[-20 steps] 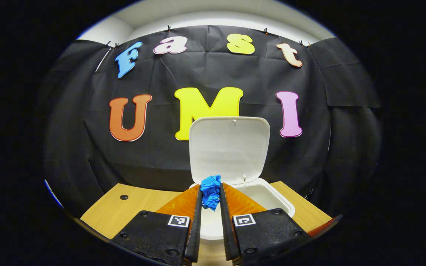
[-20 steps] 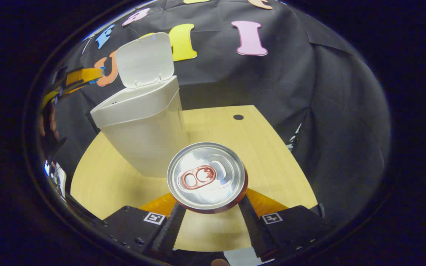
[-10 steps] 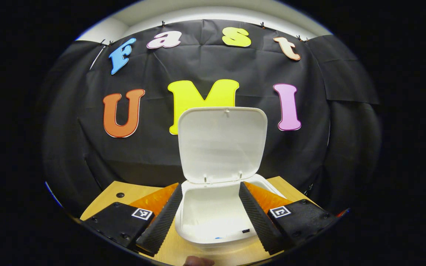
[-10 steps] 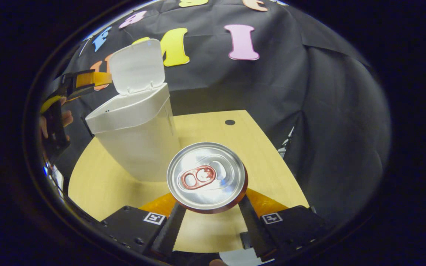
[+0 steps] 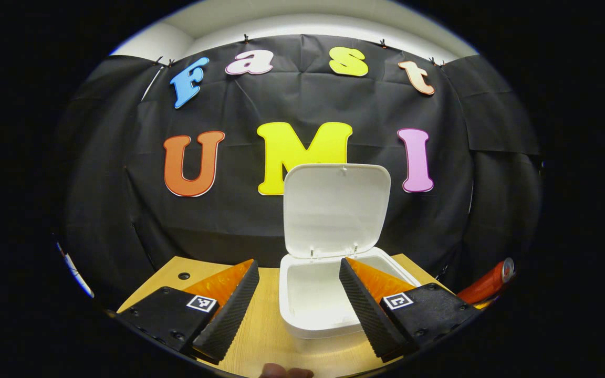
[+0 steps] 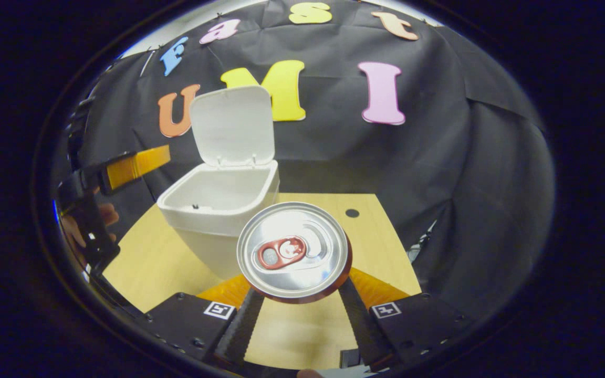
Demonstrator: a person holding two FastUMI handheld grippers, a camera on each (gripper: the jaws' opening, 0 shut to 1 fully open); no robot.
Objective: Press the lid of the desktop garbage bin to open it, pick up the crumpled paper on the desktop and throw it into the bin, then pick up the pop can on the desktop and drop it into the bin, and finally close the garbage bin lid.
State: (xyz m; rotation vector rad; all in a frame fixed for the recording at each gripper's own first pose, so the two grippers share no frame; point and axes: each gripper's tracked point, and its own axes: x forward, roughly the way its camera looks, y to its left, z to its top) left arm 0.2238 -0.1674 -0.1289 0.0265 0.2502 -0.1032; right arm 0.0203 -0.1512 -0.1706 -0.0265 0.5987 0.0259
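Left tongs [image 5: 298, 294]: spread wide, empty, poised before the bin [image 5: 329, 299], which stands on the wooden surface [image 5: 260, 336] with its lid [image 5: 335, 209] raised upright. Right tongs [image 6: 296, 310]: closed on the pop can [image 6: 293, 251], held upright above the surface just beside the bin's front. Crumpled paper: cannot be made out inside the bin.

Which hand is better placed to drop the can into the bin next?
Right. The right tongs are shut on the pop can, held up near the bin, whose lid stands open. The left tongs are open and hold nothing, spread in front of the bin.
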